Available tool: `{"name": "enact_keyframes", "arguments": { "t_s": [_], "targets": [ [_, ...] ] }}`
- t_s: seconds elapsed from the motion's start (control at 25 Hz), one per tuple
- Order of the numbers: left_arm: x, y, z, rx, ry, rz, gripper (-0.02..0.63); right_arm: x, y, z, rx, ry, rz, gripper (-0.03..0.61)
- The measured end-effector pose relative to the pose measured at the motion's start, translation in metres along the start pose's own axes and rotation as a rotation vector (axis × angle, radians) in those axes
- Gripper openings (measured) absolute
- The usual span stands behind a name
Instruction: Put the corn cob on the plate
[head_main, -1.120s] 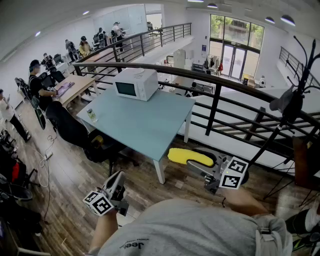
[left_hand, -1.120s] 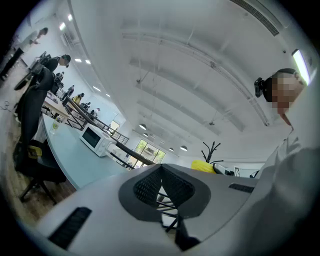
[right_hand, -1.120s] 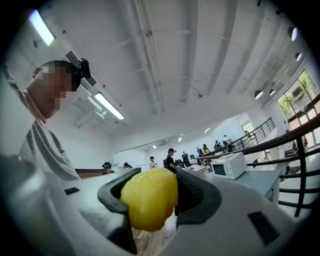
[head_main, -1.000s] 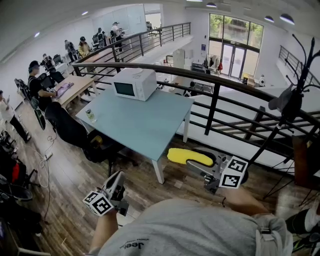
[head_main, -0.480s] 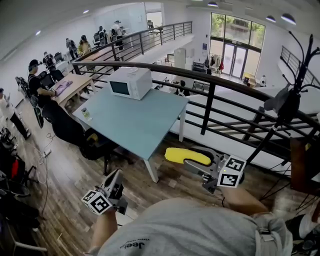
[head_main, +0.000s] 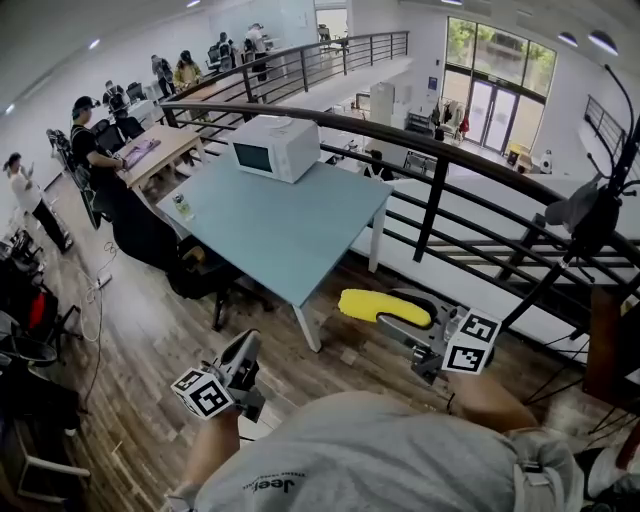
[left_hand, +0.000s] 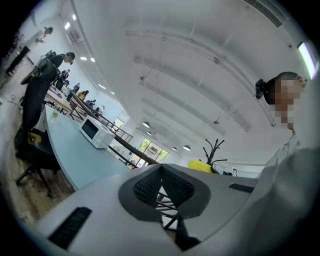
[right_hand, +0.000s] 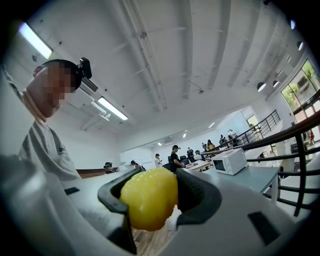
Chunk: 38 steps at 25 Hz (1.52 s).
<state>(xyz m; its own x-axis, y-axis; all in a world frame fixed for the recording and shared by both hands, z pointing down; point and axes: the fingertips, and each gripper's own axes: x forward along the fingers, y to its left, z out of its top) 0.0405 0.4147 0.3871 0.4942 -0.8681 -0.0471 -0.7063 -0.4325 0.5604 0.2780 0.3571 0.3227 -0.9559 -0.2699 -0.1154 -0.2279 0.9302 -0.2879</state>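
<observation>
A yellow corn cob (head_main: 383, 307) sticks out level from my right gripper (head_main: 405, 315), which is shut on it and held over the wooden floor near the table's corner. In the right gripper view the cob's end (right_hand: 149, 197) fills the gap between both dark pads. My left gripper (head_main: 246, 352) hangs low at the left, over the floor, with its jaws closed together and nothing between them; in the left gripper view its pads meet at the tips (left_hand: 161, 167). No plate shows in any view.
A pale blue table (head_main: 275, 225) stands ahead with a white microwave (head_main: 275, 146) at its far end and a small jar (head_main: 181, 207) near its left edge. A black railing (head_main: 440, 190) runs behind it. Black chairs (head_main: 190, 270) sit left; several people work at far desks.
The head view has shifted slightly, so the table and microwave sit a little more to the right. Both grippers keep their places in the view and the corn cob stays gripped.
</observation>
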Motion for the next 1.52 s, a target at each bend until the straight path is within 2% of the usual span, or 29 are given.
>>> {"name": "enact_keyframes", "arguments": {
  "t_s": [0.16,0.32,0.52,0.8,1.0,1.12,1.28,1.52],
  "targets": [
    [0.003,0.013,0.002,-0.016,-0.013,0.013,0.008,0.008,-0.013,-0.005,0.012,0.013,0.002,0.23],
    [0.011,0.044,0.012,-0.037,-0.004,-0.006,0.008,0.036,-0.026,-0.009,0.012,0.019,-0.015,0.23],
    [0.031,0.102,0.057,-0.03,-0.01,-0.067,0.008,0.101,-0.054,-0.003,-0.014,0.003,-0.058,0.23],
    [0.062,0.189,0.122,-0.025,0.023,-0.14,0.008,0.188,-0.093,0.002,-0.006,-0.019,-0.134,0.23],
    [0.081,0.234,0.151,-0.047,0.037,-0.169,0.008,0.238,-0.111,0.005,-0.019,-0.006,-0.157,0.23],
    [0.092,0.255,0.163,-0.043,0.05,-0.192,0.008,0.262,-0.124,0.008,-0.022,-0.004,-0.176,0.23],
    [0.1,0.277,0.17,0.008,0.088,-0.205,0.008,0.285,-0.138,0.006,-0.019,-0.002,-0.206,0.23],
    [0.105,0.3,0.178,-0.018,0.083,-0.212,0.008,0.298,-0.154,0.004,-0.002,0.003,-0.226,0.23]
  ]
}}
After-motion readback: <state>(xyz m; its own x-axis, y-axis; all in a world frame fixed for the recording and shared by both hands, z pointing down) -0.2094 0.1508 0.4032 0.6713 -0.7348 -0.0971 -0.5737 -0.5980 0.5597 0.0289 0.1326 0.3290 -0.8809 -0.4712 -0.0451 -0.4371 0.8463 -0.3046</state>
